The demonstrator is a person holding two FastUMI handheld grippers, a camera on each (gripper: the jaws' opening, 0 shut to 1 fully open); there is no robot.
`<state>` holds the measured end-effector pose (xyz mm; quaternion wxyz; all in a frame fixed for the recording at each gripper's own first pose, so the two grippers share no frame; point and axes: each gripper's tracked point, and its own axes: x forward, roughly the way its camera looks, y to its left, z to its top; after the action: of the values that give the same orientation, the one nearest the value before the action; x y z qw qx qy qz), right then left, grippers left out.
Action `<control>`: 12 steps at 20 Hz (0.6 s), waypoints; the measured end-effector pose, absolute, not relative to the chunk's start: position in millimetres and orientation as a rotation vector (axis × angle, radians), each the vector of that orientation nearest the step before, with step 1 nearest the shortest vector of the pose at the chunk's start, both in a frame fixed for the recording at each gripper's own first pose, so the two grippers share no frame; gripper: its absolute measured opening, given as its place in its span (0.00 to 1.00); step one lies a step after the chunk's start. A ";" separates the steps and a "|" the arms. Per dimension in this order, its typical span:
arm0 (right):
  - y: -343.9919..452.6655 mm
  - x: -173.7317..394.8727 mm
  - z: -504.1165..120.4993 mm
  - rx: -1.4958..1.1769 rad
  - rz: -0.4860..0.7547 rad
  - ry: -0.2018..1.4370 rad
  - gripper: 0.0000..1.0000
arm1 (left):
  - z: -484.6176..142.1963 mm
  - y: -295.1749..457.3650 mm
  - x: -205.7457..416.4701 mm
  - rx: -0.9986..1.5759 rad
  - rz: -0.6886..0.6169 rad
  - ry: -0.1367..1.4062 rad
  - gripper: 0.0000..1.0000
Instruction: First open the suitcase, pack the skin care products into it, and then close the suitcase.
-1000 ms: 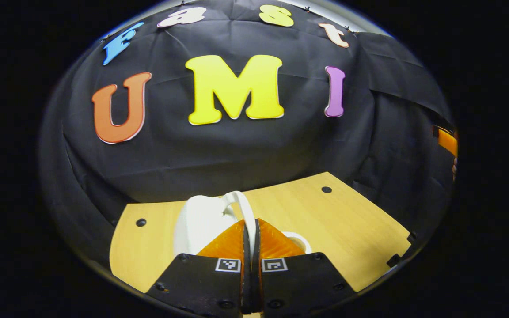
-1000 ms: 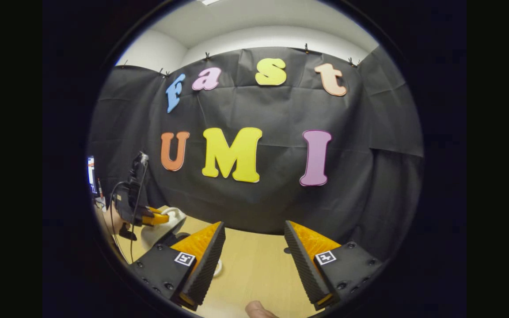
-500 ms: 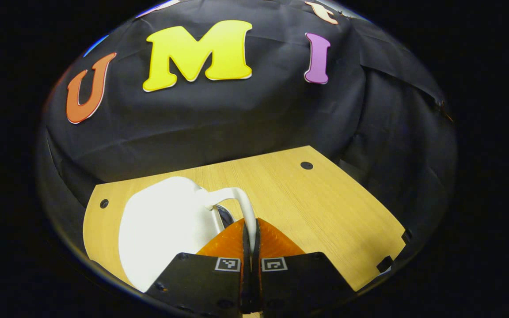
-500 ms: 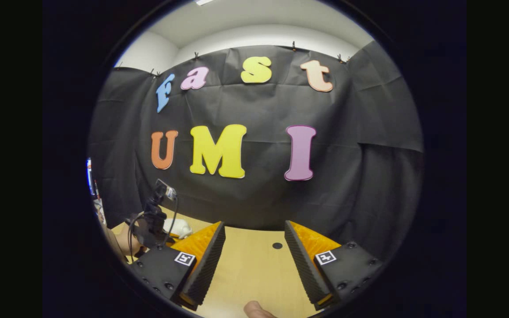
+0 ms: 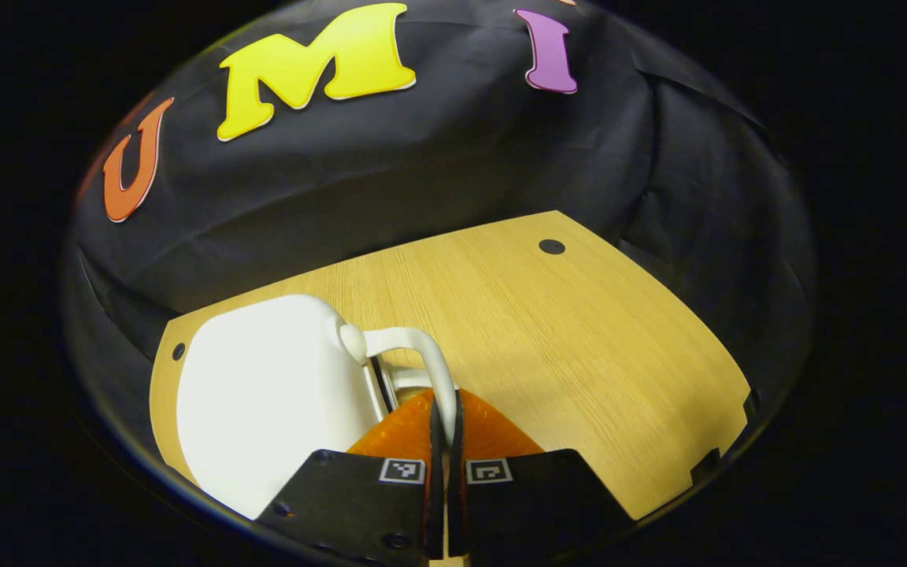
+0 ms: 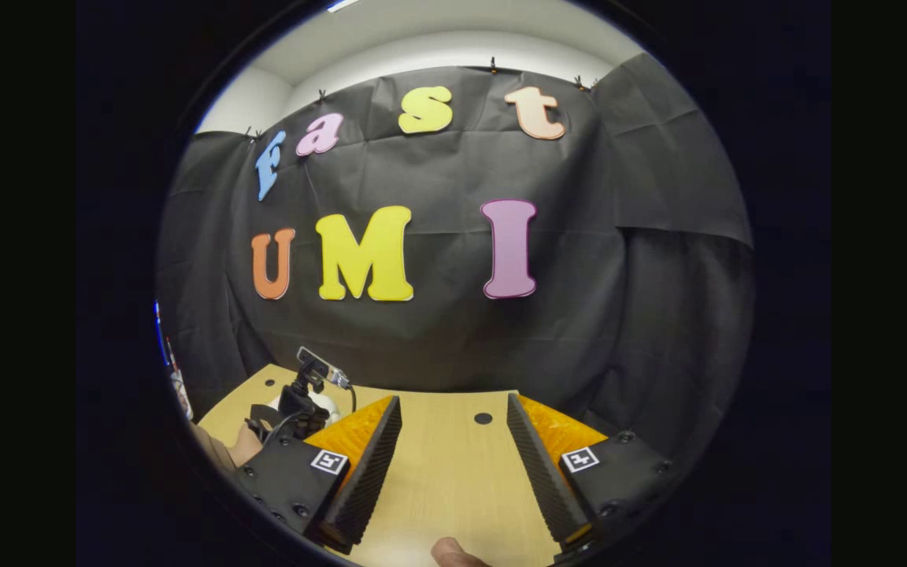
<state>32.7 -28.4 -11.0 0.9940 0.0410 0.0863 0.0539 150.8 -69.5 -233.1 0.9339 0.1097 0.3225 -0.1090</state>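
A small white hard-shell suitcase (image 5: 264, 402) lies on the wooden table (image 5: 579, 339) at the lower left of the left gripper view. Its two halves meet along a narrow dark seam. My left gripper (image 5: 444, 405) is shut on its curved white handle (image 5: 422, 354), just right of the shell. The skin care products are hidden. In the right gripper view my right gripper (image 6: 453, 441) hangs open over bare table (image 6: 446, 472) with nothing between its fingers. Farther left there, the left gripper (image 6: 296, 405) sits low with a bit of the white suitcase (image 6: 329, 406) behind it.
The table has a dark round hole (image 5: 552, 246) near its far edge, and black cloth closes in the back and sides. A hand (image 6: 245, 449) holds the left gripper, and a fingertip (image 6: 453, 555) shows at the bottom of the right gripper view.
My left gripper has come down with the handle, and the white shell has swung lower and flatter onto the table. A white ring seen beside the fingers is now covered. The right gripper stays open.
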 end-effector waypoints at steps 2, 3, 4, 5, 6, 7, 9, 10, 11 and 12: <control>-29.7 31.6 -12.6 0.082 0.107 0.176 0.80 | -246.0 -79.0 150.0 0.217 -0.249 0.691 0.10; -30.7 31.7 -12.5 0.085 0.103 0.175 0.80 | -249.1 -83.4 147.2 0.193 -0.256 0.693 0.17; -30.4 30.8 -11.4 0.090 0.101 0.176 0.80 | -247.1 -86.1 147.0 0.177 -0.251 0.678 0.21; -29.2 30.8 -10.1 0.095 0.103 0.177 0.80 | -240.0 -88.8 148.4 0.161 -0.249 0.653 0.23; -24.9 28.7 -9.7 0.099 0.111 0.180 0.80 | -231.3 -93.6 149.9 0.141 -0.252 0.627 0.24; -20.3 27.6 -8.2 0.098 0.119 0.179 0.80 | -221.7 -98.2 151.1 0.124 -0.260 0.599 0.31; -13.0 28.0 -2.5 0.079 0.132 0.167 0.79 | -200.5 -102.8 145.3 0.103 -0.274 0.566 0.42; -8.4 27.7 2.1 0.071 0.138 0.158 0.80 | -180.7 -97.8 142.9 0.093 -0.252 0.526 0.44; -3.9 28.4 6.6 0.068 0.142 0.150 0.80 | -160.3 -92.2 141.2 0.078 -0.223 0.475 0.44; 1.7 28.7 11.0 0.066 0.146 0.140 0.80 | -135.8 -84.0 138.7 0.060 -0.192 0.425 0.46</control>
<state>28.7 1.7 11.0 0.9943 0.0329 0.0701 0.0730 138.7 -84.0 -135.8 0.9724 0.0300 0.2108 -0.0951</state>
